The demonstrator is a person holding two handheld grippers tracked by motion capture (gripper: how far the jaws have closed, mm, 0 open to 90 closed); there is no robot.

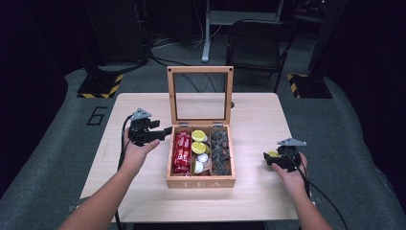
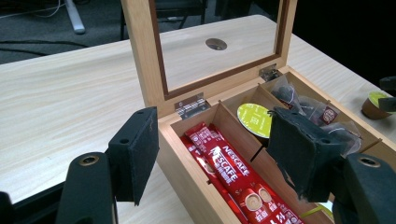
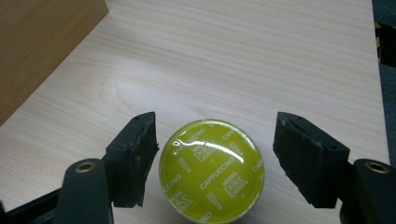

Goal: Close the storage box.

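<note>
A wooden tea box [image 1: 201, 182] stands mid-table with its glass lid [image 1: 200, 70] upright. Red Nescafe sticks [image 1: 182, 152] fill its left compartment, yellow-green capsules [image 1: 198, 142] the middle, dark tea bags [image 1: 221, 153] the right. My left gripper [image 1: 165, 132] hovers open at the box's left wall; in the left gripper view [image 2: 212, 140] one jaw is outside the box and the other over the sticks [image 2: 233, 177], holding nothing. To the right of the box my right gripper [image 1: 269, 158] stands open around a yellow-green cappuccino capsule [image 3: 212, 170] resting on the table, with a gap at the right pad.
The light wooden table [image 1: 143, 191] has bare room to the left of the box and behind the lid. Beyond its far edge stand a black chair [image 1: 258, 43] and stand bases with yellow-black tape [image 1: 100, 86]. A round hole [image 2: 215, 44] lies in the tabletop behind the lid.
</note>
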